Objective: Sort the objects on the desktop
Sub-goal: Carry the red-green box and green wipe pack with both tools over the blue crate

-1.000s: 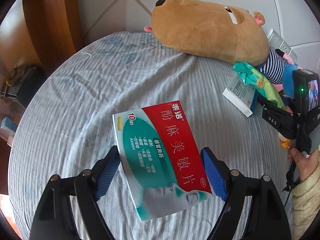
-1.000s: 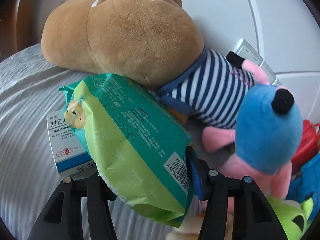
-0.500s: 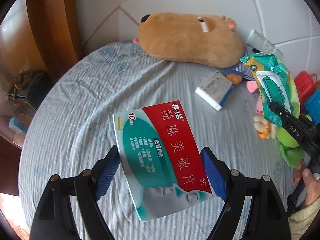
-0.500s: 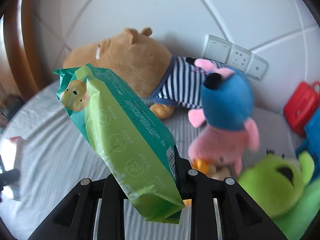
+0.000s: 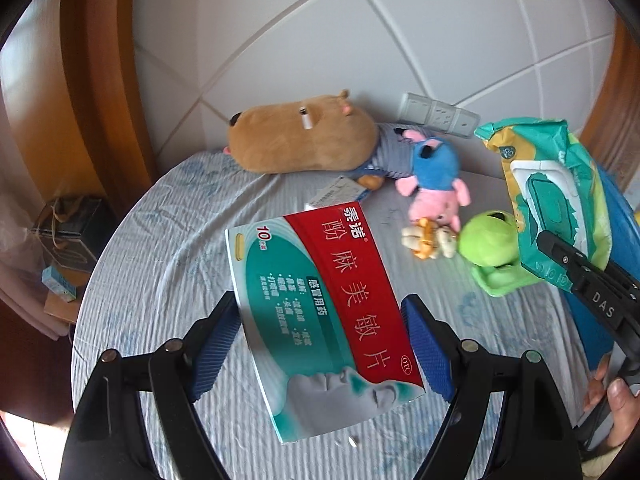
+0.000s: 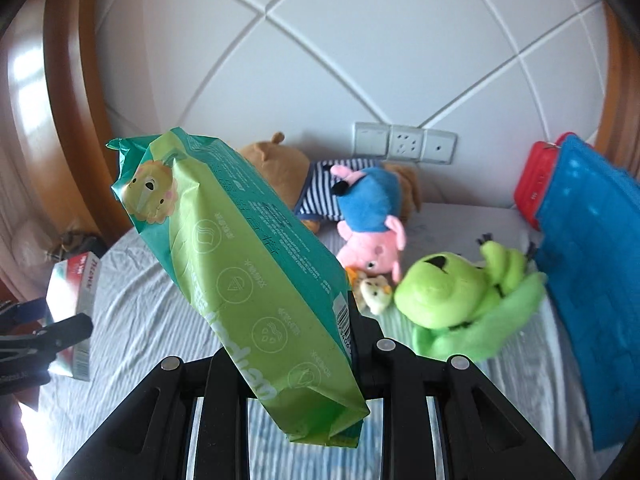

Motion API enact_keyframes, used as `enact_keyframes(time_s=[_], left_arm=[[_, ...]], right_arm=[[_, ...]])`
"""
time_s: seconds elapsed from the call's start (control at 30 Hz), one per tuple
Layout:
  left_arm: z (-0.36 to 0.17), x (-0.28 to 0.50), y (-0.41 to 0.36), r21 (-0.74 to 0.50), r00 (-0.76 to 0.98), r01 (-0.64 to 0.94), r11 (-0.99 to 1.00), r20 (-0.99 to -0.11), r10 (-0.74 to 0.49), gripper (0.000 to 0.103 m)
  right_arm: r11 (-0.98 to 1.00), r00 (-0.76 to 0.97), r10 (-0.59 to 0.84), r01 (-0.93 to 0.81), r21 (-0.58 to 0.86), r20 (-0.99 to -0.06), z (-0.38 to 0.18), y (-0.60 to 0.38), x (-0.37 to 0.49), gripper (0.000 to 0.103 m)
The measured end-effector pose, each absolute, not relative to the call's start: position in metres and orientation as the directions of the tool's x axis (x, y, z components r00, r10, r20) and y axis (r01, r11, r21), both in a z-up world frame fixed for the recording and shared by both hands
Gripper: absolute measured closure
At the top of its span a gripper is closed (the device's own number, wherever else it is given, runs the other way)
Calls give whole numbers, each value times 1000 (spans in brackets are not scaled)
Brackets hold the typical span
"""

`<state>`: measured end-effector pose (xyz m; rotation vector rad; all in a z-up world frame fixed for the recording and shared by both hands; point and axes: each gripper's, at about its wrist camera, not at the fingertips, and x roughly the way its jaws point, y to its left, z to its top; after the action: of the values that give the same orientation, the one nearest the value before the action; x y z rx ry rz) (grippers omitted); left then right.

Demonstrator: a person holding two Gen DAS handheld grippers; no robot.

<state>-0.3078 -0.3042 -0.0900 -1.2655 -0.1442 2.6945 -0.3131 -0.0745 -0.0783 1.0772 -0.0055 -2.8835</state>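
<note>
My left gripper (image 5: 320, 340) is shut on a red, teal and white medicine box (image 5: 320, 320) and holds it above the striped bedsheet (image 5: 160, 248). My right gripper (image 6: 288, 344) is shut on a green wet-wipes pack (image 6: 248, 272) and holds it in the air. The pack also shows at the right of the left wrist view (image 5: 556, 200). The left gripper with its box shows at the left edge of the right wrist view (image 6: 72, 312). A small white and blue medicine box (image 5: 336, 194) lies by the plush toys.
A brown capybara plush (image 5: 304, 140), a blue and pink pig plush (image 6: 368, 216), a small yellow toy (image 6: 372, 288) and a green frog plush (image 6: 460, 296) lie near the padded headboard (image 6: 320, 40). A blue mat (image 6: 592, 280) and a red case (image 6: 536, 180) are at the right.
Both grippers have pulled back and risen with their loads. The wipes pack has been lifted off the small medicine box and away from the plush toys.
</note>
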Motion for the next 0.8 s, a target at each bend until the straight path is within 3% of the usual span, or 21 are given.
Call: enact_keyframes(time_s=[0.4,0.8], left_arm=[[-50,-230,-203,-161,-610,-360,-919,-705,362,22],[-18,-163,-43,-170,-608,-451,-876,-659,442,22]], right_arm=[[-993,-792,69,-111,32,-607,-29,4,-177,79],[-990,-843,112,-139,12,-526,20,130,-98,79]])
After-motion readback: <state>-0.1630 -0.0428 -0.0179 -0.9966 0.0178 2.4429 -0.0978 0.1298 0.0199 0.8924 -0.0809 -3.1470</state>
